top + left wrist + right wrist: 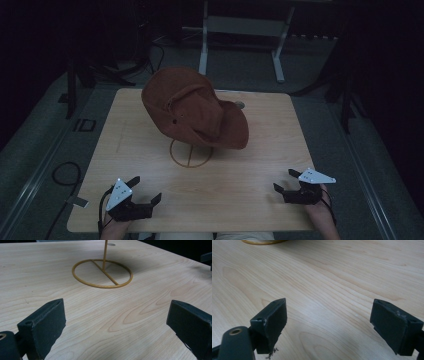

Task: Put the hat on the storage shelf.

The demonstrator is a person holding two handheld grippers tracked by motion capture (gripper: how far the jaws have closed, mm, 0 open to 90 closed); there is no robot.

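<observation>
The brown hat (194,111) hangs on its wire stand (102,272) while the left claw (142,192) and right claw (285,181) rest wide open and empty on the worktop (250,150), so I judge nothing is started.

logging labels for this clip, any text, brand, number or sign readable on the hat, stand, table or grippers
None can be read.
Brown hat: no logo or tag visible.
Gold wire stand: plain metal.
Wooden table: only grain.
Left gripper and right gripper: no markings on the black jaws or grey plates.
</observation>
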